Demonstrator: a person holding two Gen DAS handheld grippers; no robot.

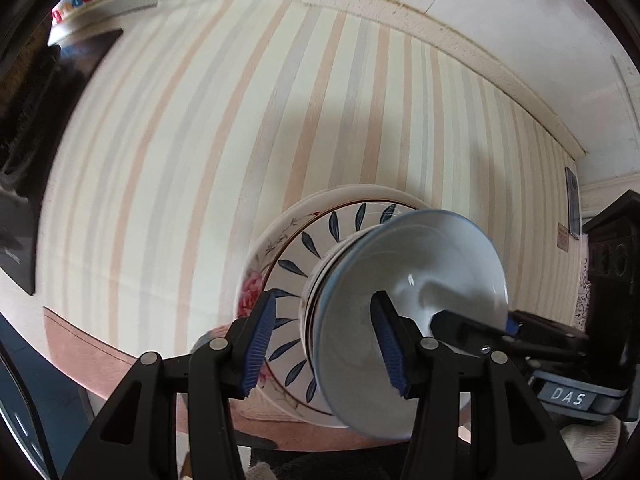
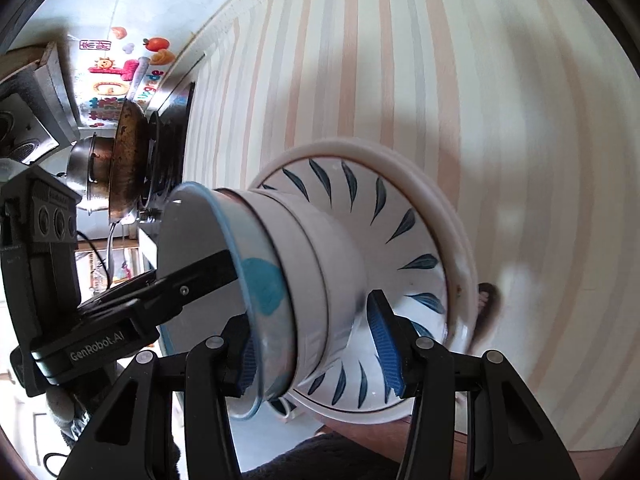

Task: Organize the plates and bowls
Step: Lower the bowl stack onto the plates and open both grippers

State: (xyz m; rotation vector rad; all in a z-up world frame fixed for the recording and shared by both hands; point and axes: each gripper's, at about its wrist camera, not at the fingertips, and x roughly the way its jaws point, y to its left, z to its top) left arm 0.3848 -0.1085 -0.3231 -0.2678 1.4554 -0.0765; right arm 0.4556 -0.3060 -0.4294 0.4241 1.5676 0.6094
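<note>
Through the left wrist view, my left tongs (image 1: 326, 346) are clamping the stacked bowls (image 1: 400, 320) sitting on the plates (image 1: 288, 256). Through the right wrist view, my right tongs (image 2: 316, 348) are gripping that stack's side on the striped counter (image 2: 500, 100).

We see a striped cloth (image 1: 248, 128) in cream, peach and pale grey filling most of both views. In the right wrist view's upper left, colourful stickers (image 2: 120, 76) dot a white wall (image 2: 96, 4), with a browned pan (image 2: 126, 160) and steel pot (image 2: 86, 168) below.
</note>
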